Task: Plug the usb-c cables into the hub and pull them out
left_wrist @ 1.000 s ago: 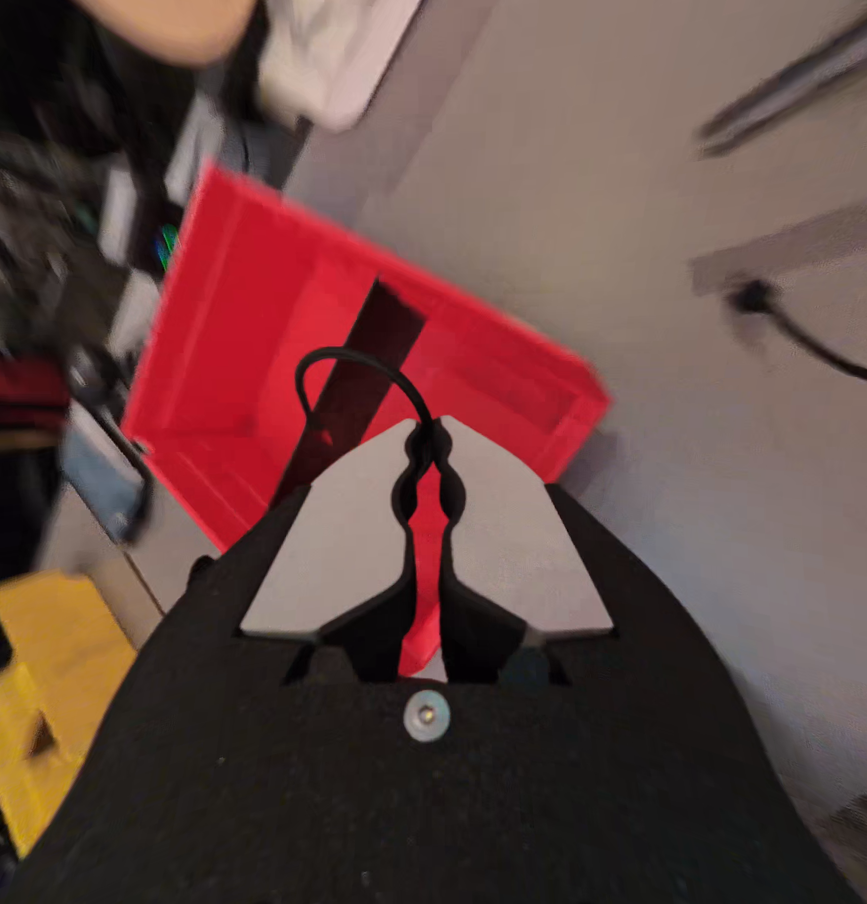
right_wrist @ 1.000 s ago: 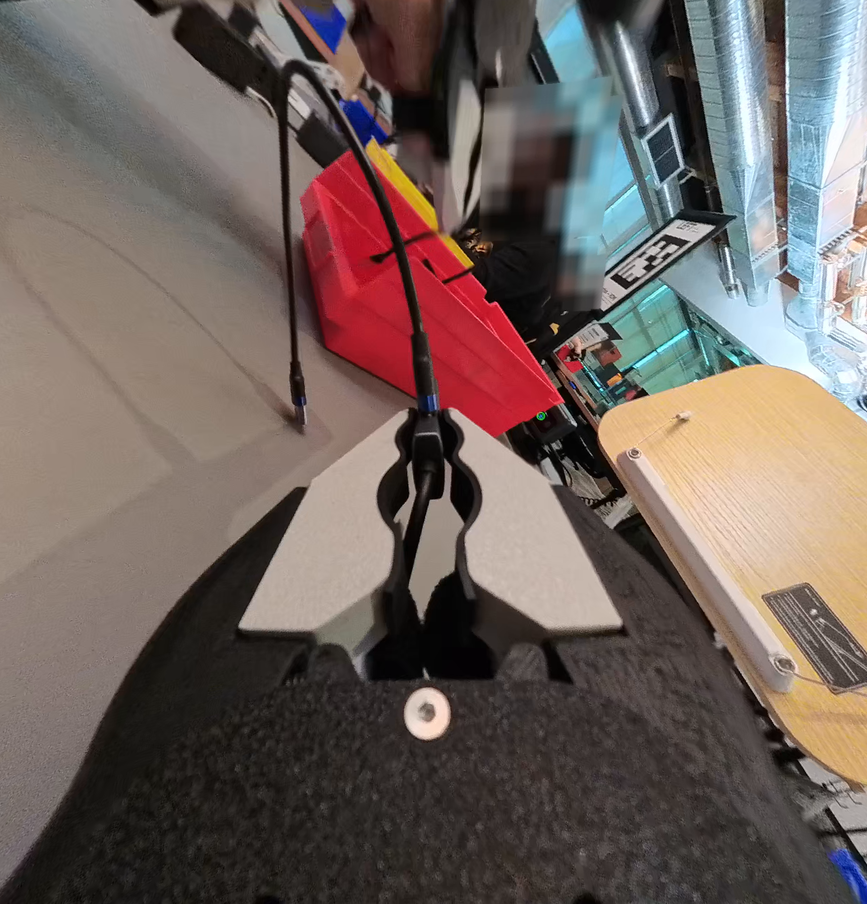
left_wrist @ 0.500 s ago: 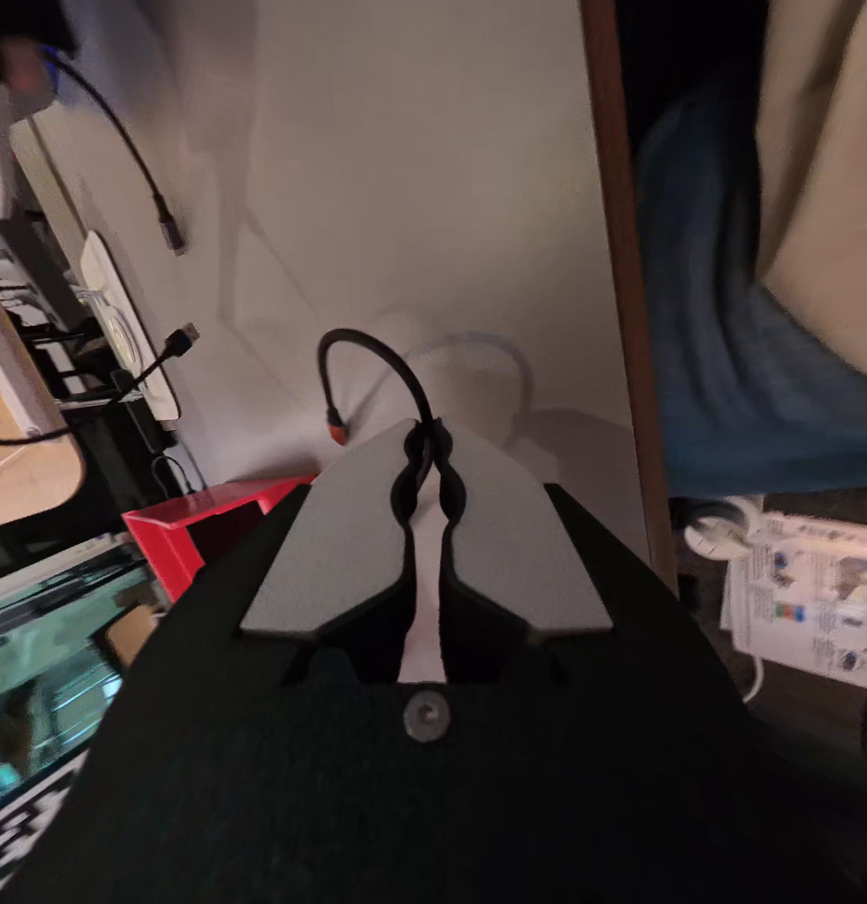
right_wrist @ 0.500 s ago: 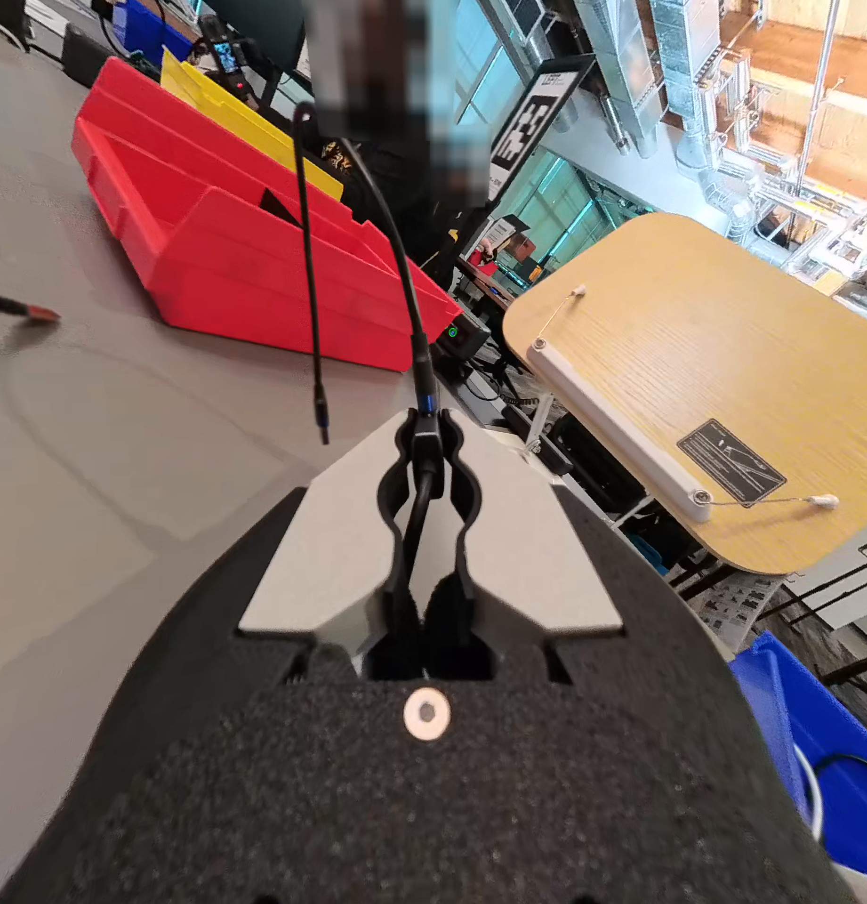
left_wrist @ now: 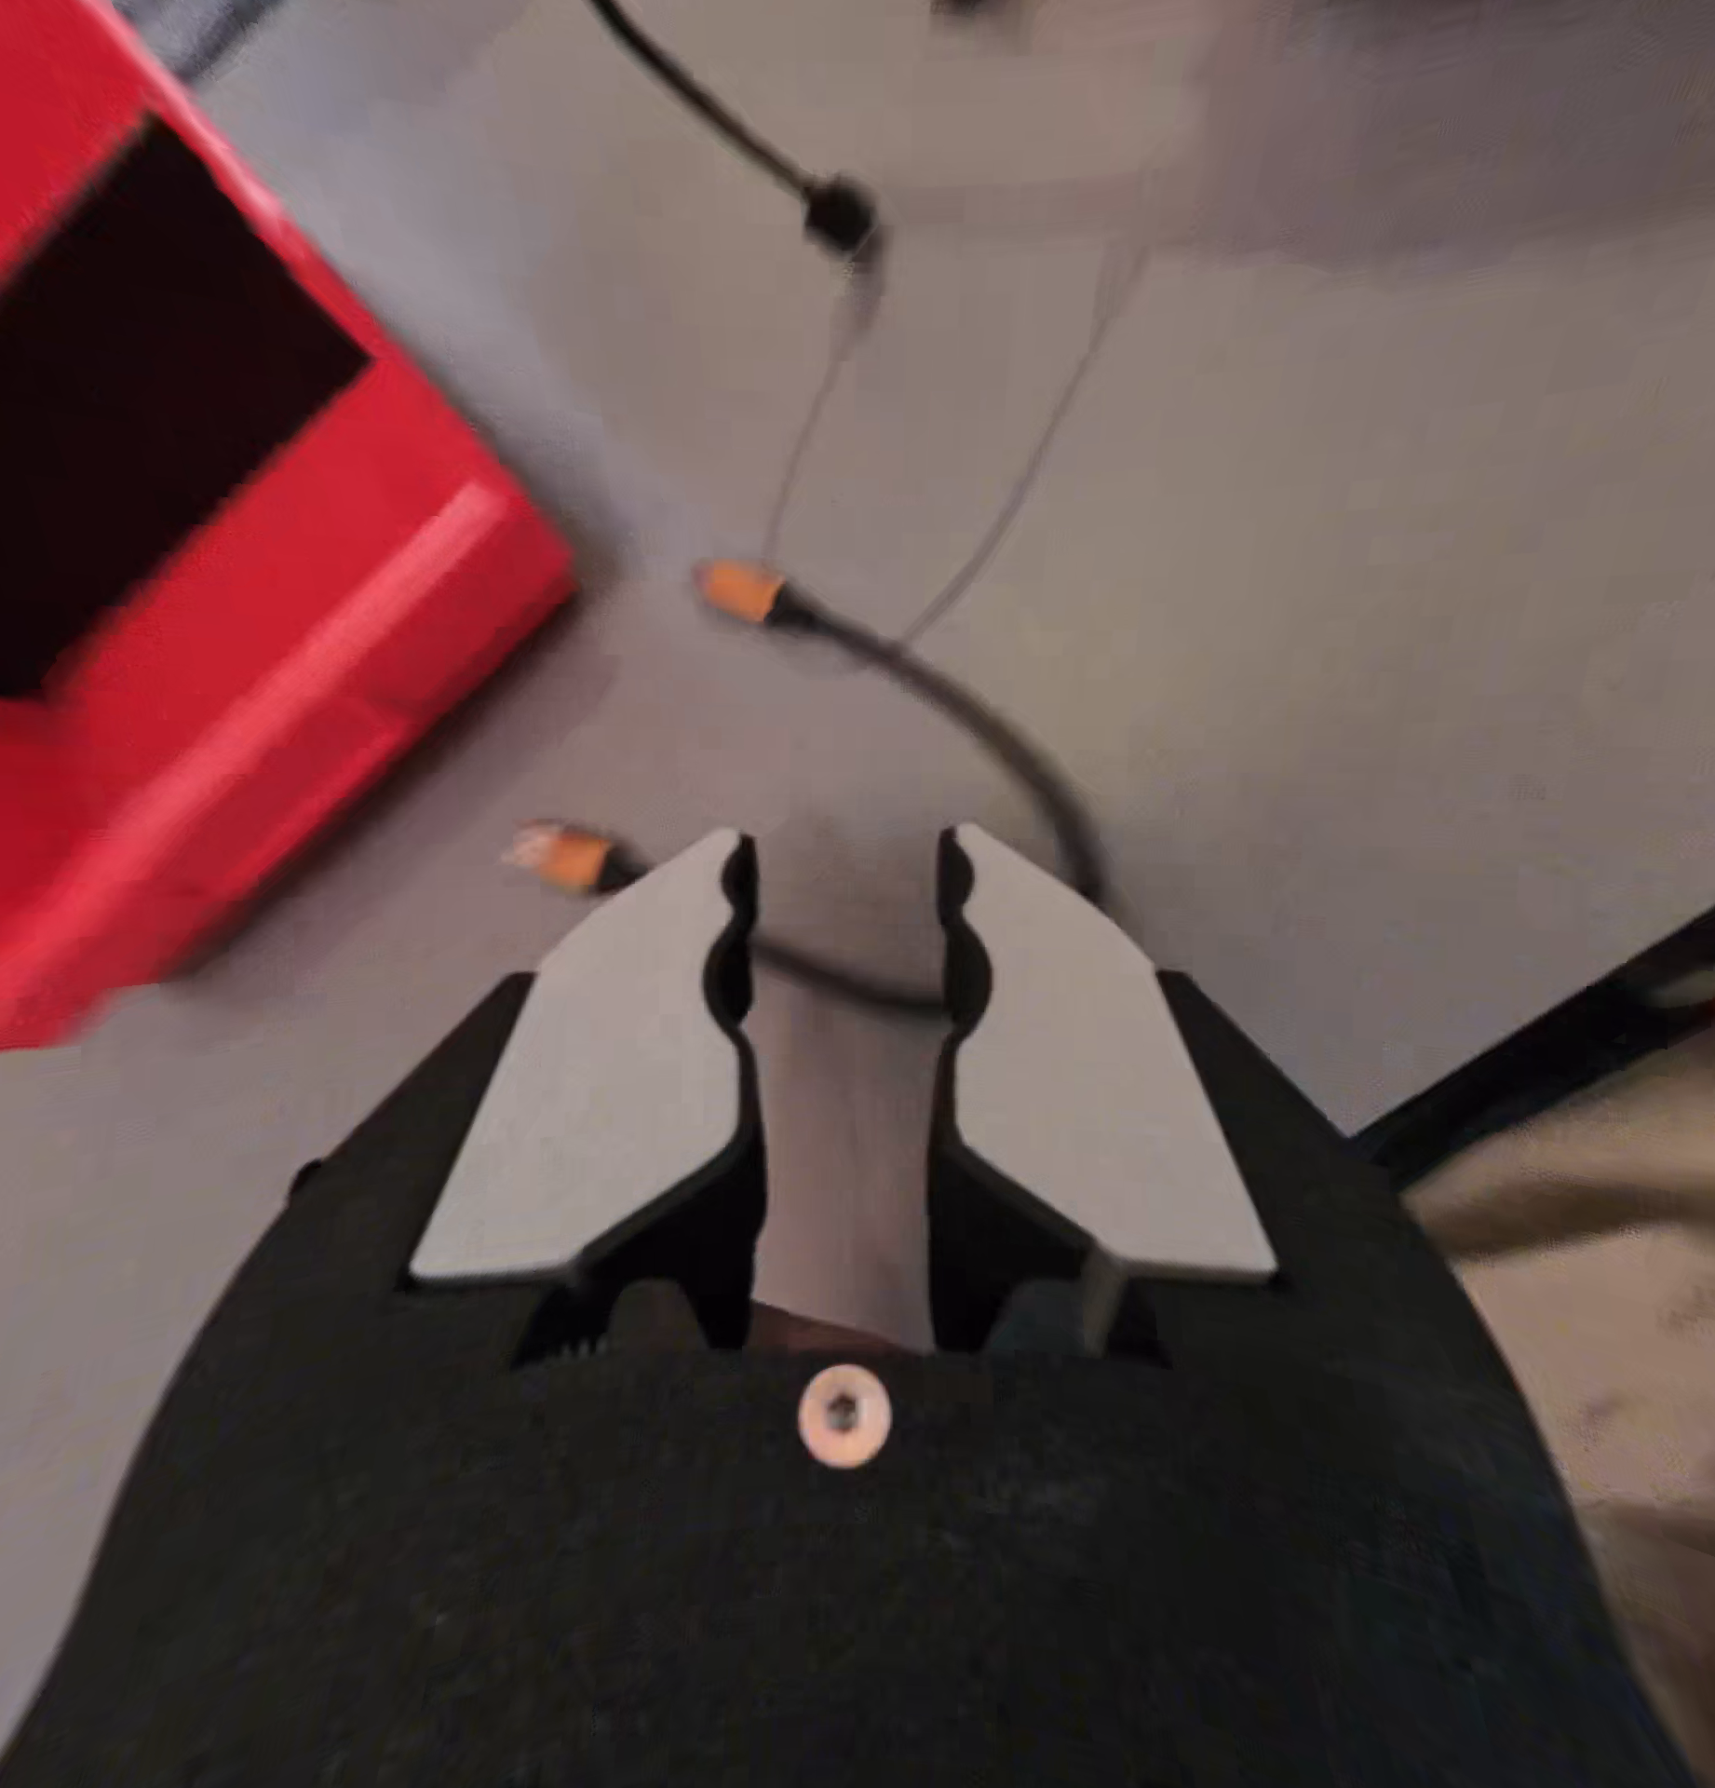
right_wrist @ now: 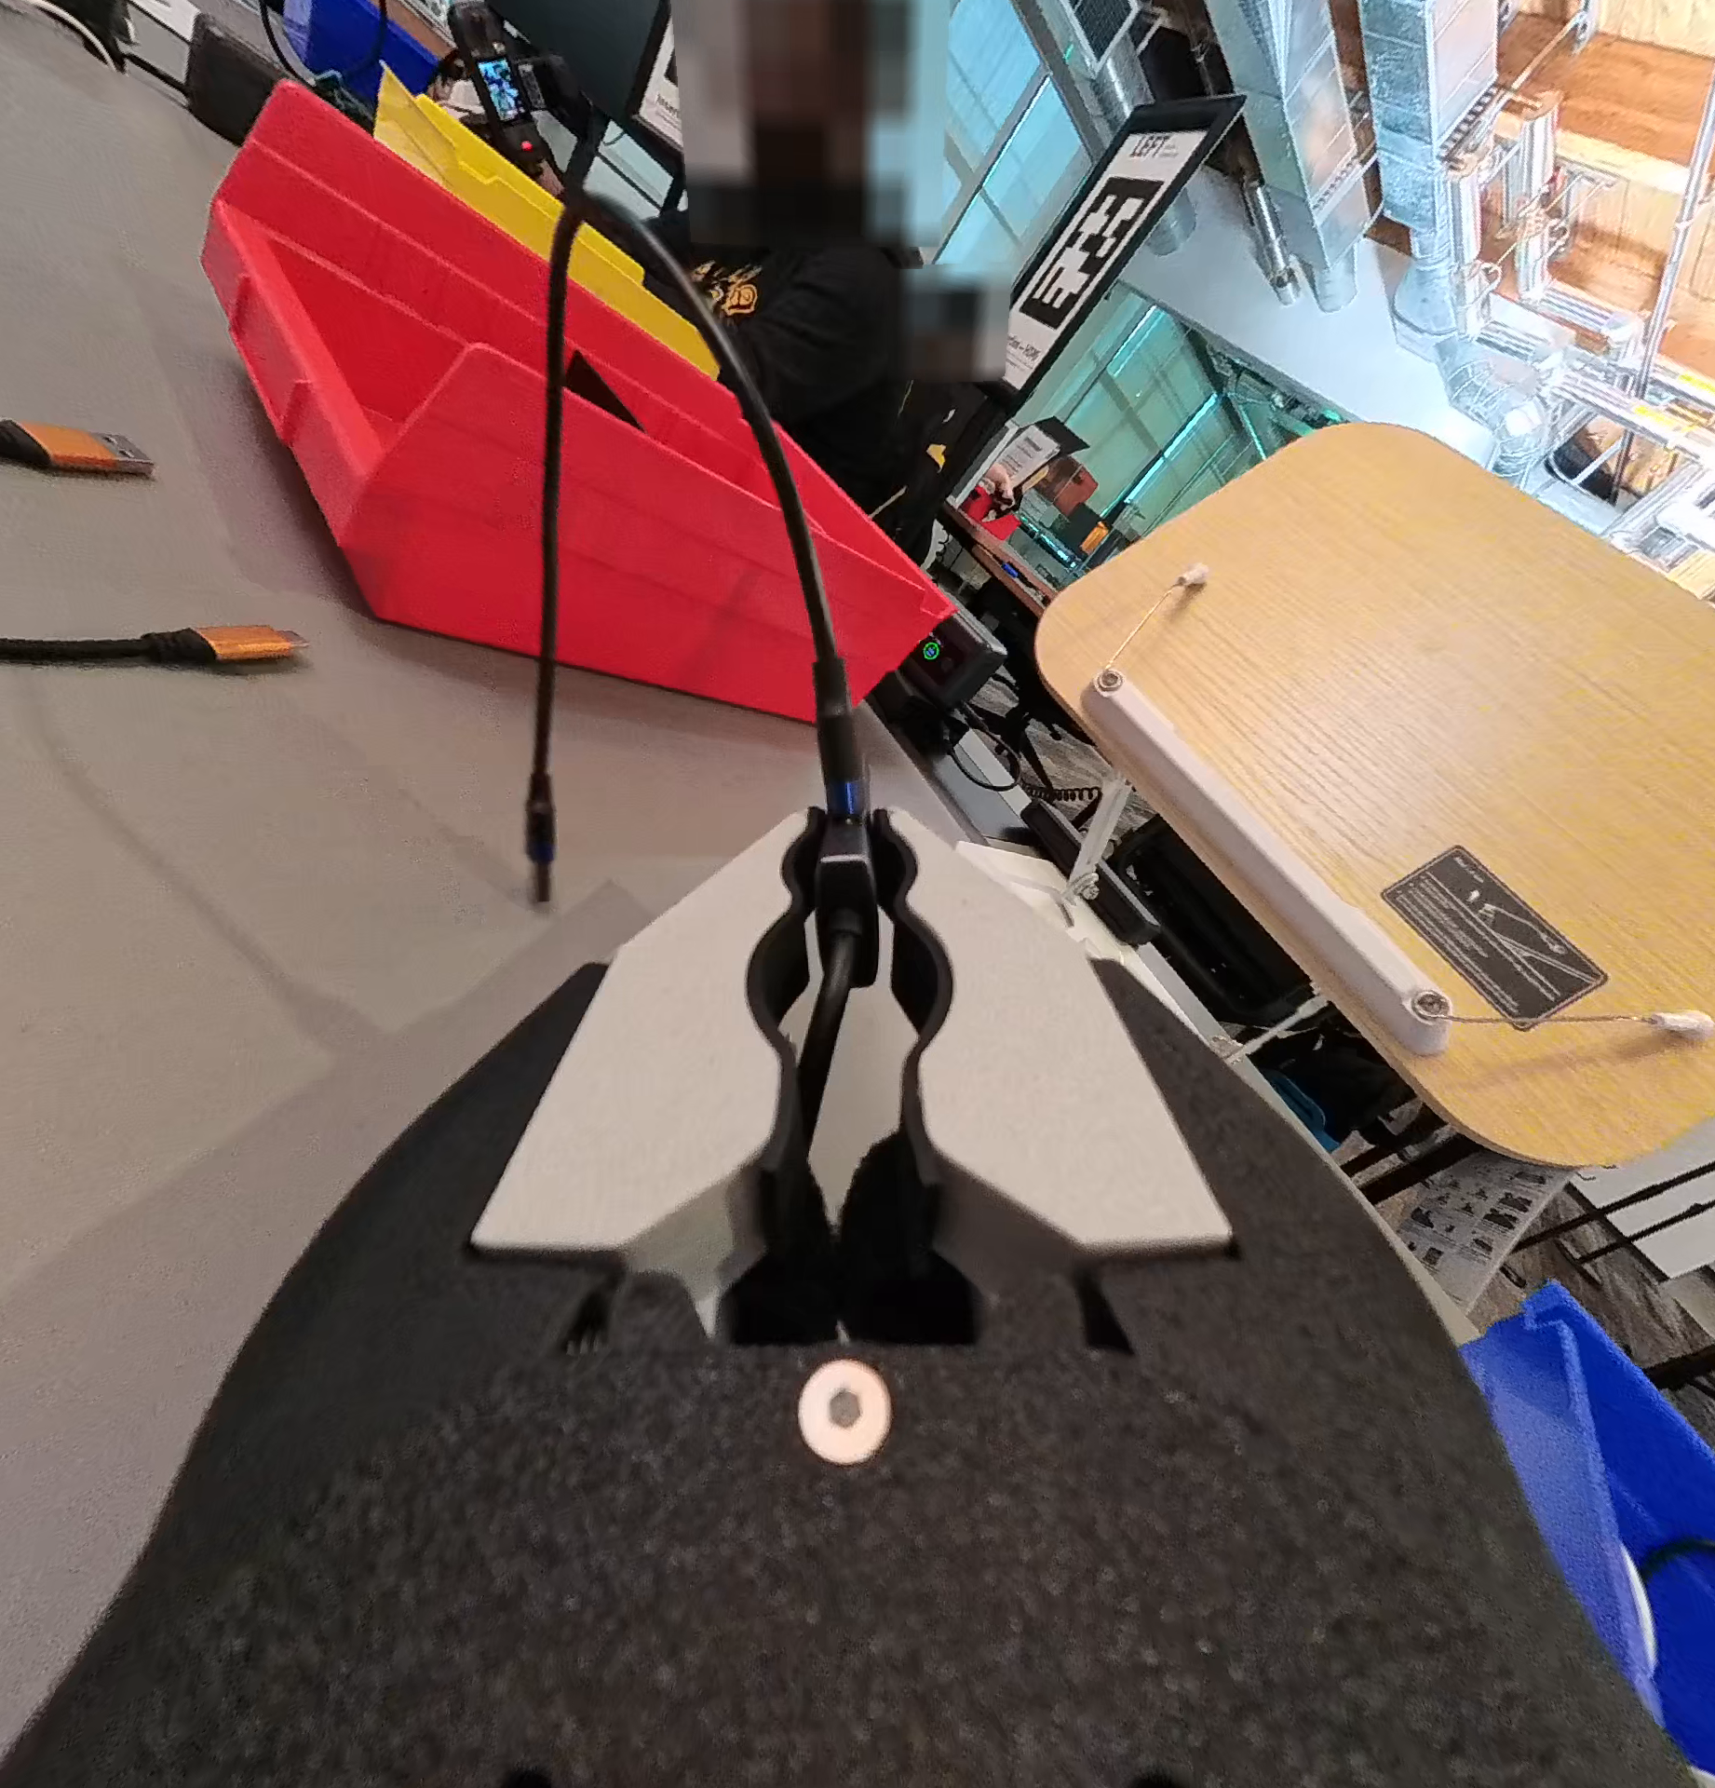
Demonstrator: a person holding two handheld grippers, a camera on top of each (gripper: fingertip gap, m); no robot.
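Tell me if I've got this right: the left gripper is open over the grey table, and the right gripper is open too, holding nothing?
Not quite. The right gripper is shut on a black cable, as the right wrist view shows. The left gripper is indeed open over the grey table.

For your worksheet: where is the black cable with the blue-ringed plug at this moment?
In the right wrist view, the blue-ringed cable is clamped at one plug in the right gripper, arching up in front of the red bin; its free plug hangs just above the grey table.
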